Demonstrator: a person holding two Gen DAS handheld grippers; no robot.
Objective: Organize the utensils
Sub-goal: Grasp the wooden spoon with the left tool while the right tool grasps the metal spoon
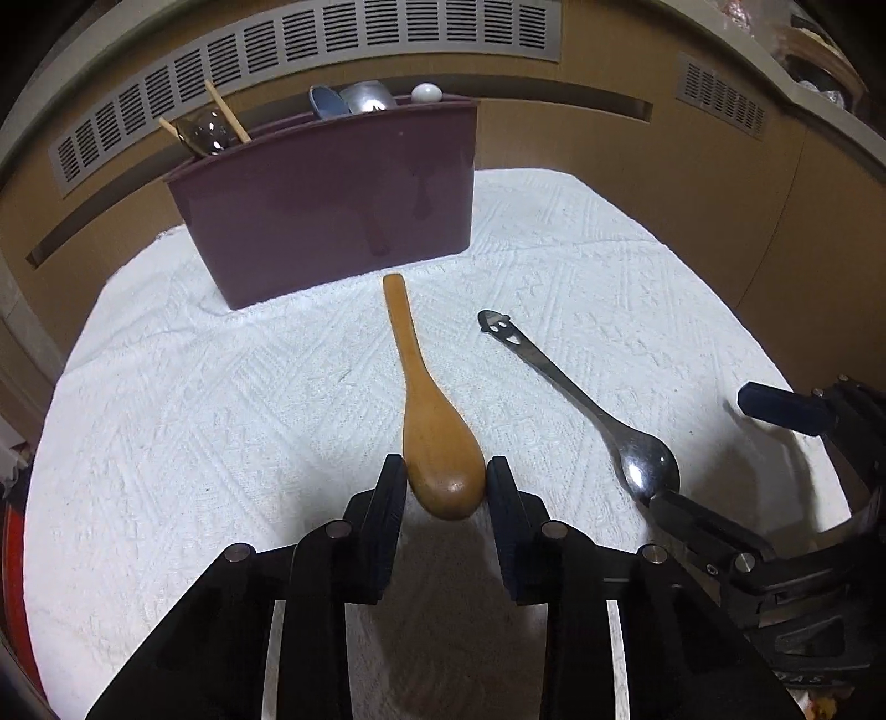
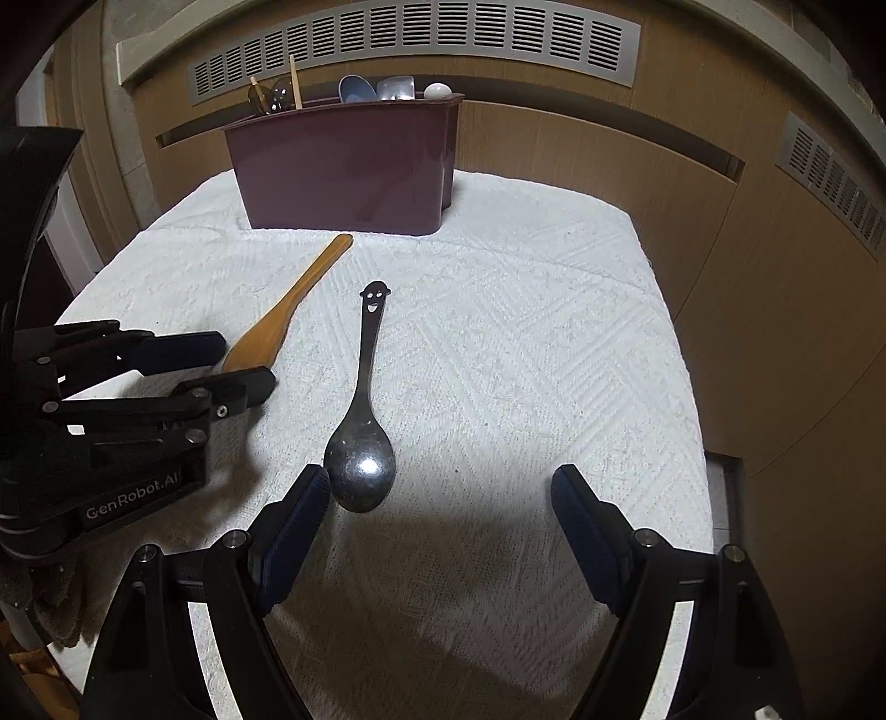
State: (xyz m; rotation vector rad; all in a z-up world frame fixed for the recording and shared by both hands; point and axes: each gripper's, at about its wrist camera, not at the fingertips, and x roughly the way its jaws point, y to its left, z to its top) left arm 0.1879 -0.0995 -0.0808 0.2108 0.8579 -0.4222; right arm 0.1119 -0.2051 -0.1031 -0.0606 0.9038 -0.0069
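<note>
A wooden spoon (image 1: 414, 382) lies on the white cloth (image 1: 221, 415), handle toward the dark red utensil holder (image 1: 332, 205). My left gripper (image 1: 446, 471) has both pads pressed against the sides of its bowl. In the right wrist view the same left gripper (image 2: 246, 363) sits at the left, around the bowl of the wooden spoon (image 2: 288, 302). A metal spoon (image 2: 360, 471) with a smiling face cut into its handle end lies beside it. My right gripper (image 2: 440, 476) stands open over the metal spoon's bowl, which is close to the left finger and unheld.
The utensil holder (image 2: 343, 166) stands at the cloth's far edge and holds several spoons and chopsticks. Behind it runs a brown wall panel with vent grilles (image 2: 415, 33). The cloth (image 2: 526, 360) ends at the right beside brown panelling.
</note>
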